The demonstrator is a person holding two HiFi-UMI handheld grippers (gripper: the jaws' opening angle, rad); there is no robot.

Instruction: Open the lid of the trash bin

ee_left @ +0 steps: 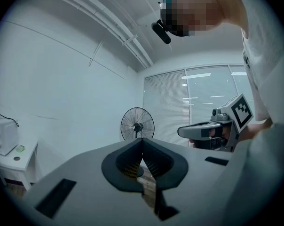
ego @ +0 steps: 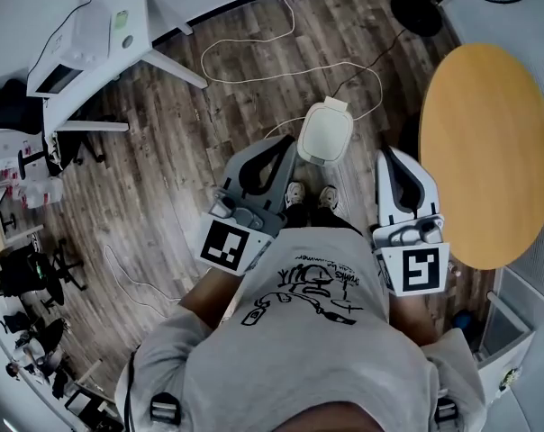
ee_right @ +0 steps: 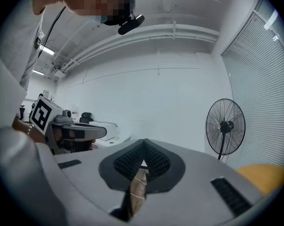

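The trash bin (ego: 325,133) is small and white with a rounded lid that lies shut; it stands on the wood floor just ahead of the person's shoes. In the head view my left gripper (ego: 285,142) is held level with its tip close beside the bin's left edge, above it. My right gripper (ego: 386,154) hovers a little to the bin's right. Both pairs of jaws meet at the tips with nothing between them, as the left gripper view (ee_left: 142,140) and the right gripper view (ee_right: 143,141) show. Neither gripper view shows the bin.
A round yellow table (ego: 488,151) stands at the right. A standing fan (ee_right: 225,126) is beyond it, its base (ego: 416,12) on the floor. A white cable (ego: 254,61) loops across the floor ahead. A white desk (ego: 92,43) stands at the far left.
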